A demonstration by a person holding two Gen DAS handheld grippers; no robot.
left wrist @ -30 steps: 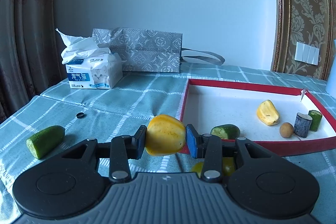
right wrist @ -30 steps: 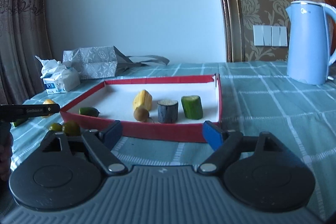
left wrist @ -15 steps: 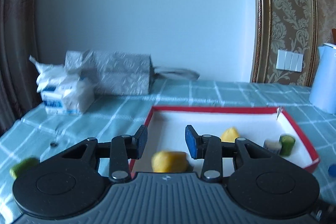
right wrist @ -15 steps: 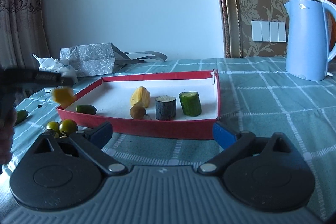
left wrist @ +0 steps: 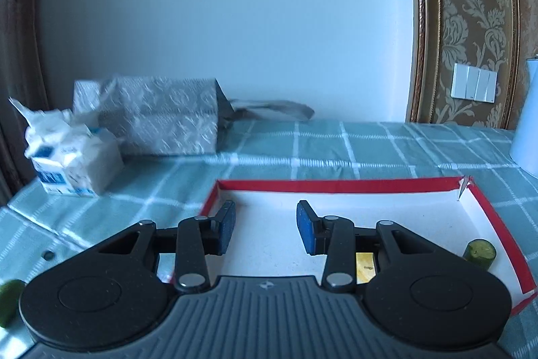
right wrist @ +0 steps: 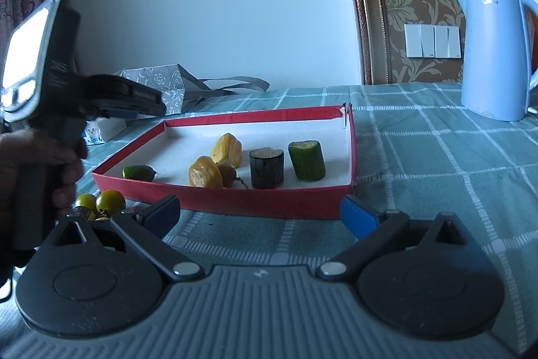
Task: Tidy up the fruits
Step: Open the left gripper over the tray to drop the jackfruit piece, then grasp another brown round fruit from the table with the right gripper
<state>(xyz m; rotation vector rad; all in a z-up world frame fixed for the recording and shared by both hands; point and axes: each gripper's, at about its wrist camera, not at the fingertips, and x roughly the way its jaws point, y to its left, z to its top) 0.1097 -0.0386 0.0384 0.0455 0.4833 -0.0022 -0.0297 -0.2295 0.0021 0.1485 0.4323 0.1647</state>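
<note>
Two grippers show, both with jaws parted and nothing between them. Low in the right wrist view, the right gripper (right wrist: 259,214) is spread wide above the checked tablecloth (right wrist: 437,164), short of the red tray (right wrist: 255,201). Just left of it, at lower left, two green-yellow tomatoes (right wrist: 101,201) lie on the cloth outside the tray's near wall. In the tray, from left to right, lie a small green cucumber piece (right wrist: 138,172), a yellow fruit (right wrist: 204,172) touching a small brown fruit (right wrist: 228,172), a dark cylinder (right wrist: 266,168) and an upright cucumber chunk (right wrist: 306,159); a second yellow piece (right wrist: 227,149) sits just behind the first. At the left edge of that view, a hand (right wrist: 37,164) grips the handle of the left gripper.

In its own view the left gripper (left wrist: 265,227) sits at a moderate opening over the tray's white floor. Another cucumber piece (left wrist: 10,301) lies at the lower left edge, off the tray.

Farther back stand a tissue pack (left wrist: 70,164), a silver gift bag (left wrist: 158,120) and, at far right, a blue kettle (right wrist: 494,56).
</note>
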